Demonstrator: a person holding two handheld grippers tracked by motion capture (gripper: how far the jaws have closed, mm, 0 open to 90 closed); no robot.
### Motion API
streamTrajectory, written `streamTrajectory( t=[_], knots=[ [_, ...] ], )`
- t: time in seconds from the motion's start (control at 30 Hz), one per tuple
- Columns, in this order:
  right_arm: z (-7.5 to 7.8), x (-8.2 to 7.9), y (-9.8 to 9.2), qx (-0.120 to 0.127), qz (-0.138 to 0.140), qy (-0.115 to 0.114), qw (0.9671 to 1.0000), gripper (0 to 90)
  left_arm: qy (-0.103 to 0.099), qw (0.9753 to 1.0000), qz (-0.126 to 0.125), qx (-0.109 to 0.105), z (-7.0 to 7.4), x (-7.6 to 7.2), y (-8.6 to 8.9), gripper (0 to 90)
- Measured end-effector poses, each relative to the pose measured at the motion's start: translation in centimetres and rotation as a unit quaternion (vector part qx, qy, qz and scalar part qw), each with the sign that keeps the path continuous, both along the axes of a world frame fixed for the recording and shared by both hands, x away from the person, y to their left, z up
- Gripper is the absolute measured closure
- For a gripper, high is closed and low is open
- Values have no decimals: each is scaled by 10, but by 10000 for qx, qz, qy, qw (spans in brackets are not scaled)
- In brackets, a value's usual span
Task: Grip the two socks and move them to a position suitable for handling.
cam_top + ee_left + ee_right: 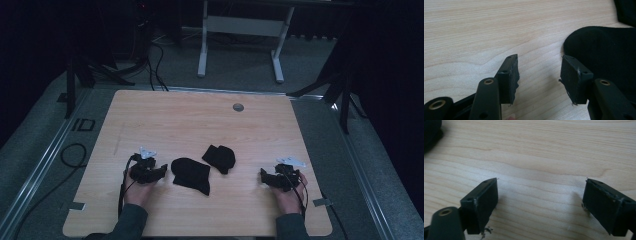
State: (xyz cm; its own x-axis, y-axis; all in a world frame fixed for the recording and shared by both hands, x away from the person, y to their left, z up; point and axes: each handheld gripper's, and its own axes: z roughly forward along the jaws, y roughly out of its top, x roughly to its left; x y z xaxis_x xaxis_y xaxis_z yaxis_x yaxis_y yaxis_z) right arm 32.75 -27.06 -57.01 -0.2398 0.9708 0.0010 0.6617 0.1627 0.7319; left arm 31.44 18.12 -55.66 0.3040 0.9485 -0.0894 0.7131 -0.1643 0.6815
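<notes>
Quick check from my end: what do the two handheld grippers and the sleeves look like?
Both the left gripper and right gripper are black, each topped by a grey three-cornered plate and trailing a black cable. Their flat black pads look frayed, with brass-coloured rivets behind. The sleeves are dark grey-green.

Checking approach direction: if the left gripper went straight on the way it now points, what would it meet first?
Probably the nearer black sock: the left gripper, jaws open, has its right-hand pad already at the sock's edge. Between the pads lies bare table; depth is uncertain.
</notes>
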Motion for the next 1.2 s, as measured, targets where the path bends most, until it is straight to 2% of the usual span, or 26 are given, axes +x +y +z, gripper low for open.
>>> streamTrajectory(
  t=[0.33, 0.53, 0.77, 0.93, 1.2],
  knots=[
    [0, 0, 0, -4, 4, -2, 10000, 132, 30, 10000, -4, 82, 0, 0, 0, 484],
    [0, 0, 0, 1, 5, 0, 10000, 133, -34, 9999, 0, 117, -2, 0, 1, 487],
    [0, 0, 0, -1, 19, -4, 10000, 133, -109, 9996, -67, 251, -2, -1, 0, 496],
    [0, 0, 0, -4, 33, -3, 10000, 133, -61, 9999, -31, 134, -2, 0, 1, 497],
    [0, 0, 0, -4, 32, -3, 10000, 133, 108, 9999, -63, 85, 1, 2, 2, 526]
  ],
)
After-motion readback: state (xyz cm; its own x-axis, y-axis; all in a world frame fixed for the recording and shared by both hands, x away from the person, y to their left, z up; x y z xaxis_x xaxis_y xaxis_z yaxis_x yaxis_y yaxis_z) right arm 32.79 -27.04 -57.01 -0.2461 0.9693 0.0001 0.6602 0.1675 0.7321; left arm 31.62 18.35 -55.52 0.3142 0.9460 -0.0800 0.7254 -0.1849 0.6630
